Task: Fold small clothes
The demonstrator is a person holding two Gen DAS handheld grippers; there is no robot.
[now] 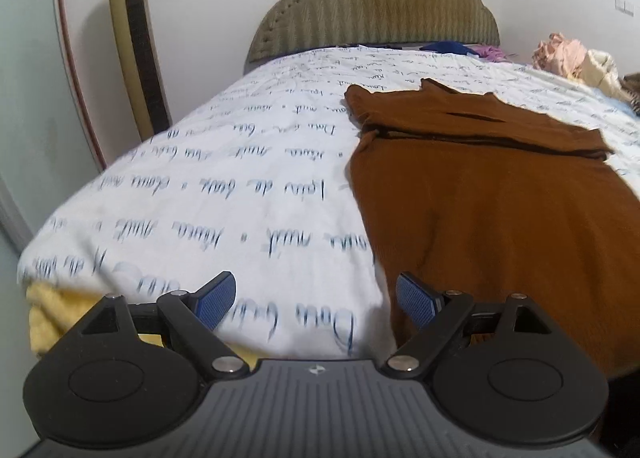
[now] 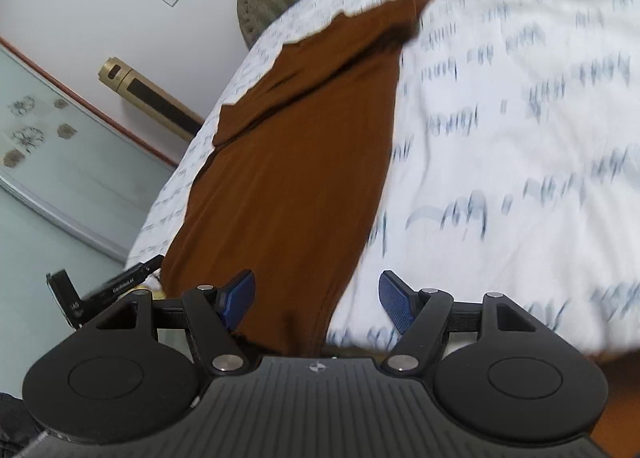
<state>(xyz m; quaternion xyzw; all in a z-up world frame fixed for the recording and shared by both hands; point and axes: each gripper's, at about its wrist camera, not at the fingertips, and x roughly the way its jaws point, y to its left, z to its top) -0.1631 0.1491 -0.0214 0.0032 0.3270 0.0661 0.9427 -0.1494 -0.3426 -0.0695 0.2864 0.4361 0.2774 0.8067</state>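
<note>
A brown garment (image 1: 492, 194) lay spread on the bed (image 1: 248, 162), over a white sheet printed with lines of dark blue script. In the left wrist view it filled the right half of the bed, its body running from the near edge toward the headboard (image 1: 372, 6), with the sleeves folded across its upper part so that a dark seam line crossed it from side to side. The left claw (image 1: 316, 302) hung over the near edge of the bed with its blue pads well apart and nothing between them; the left pad stood above bare sheet, and the right pad (image 1: 416, 304) was just at the garment's left edge, though whether it touched the cloth could not be told. A yellow blanket (image 1: 52, 314) showed under the sheet at the near left corner. Behind the bed, a gold tower fan (image 1: 136, 46) stood against the white wall, and a heap of pink and cream clothes (image 1: 572, 58) sat at the far right of the bed. In the right wrist view, which was tilted and blurred, the garment (image 2: 292, 162) ran as a long brown strip from the near edge up toward the headboard. The right claw (image 2: 316, 302) was also spread, its pads empty, with the garment's lower hem lying beneath the gap and toward the left pad (image 2: 240, 298). Part of the other black tool (image 2: 104, 290) showed at the left of that view, just beside the bed's edge.
</note>
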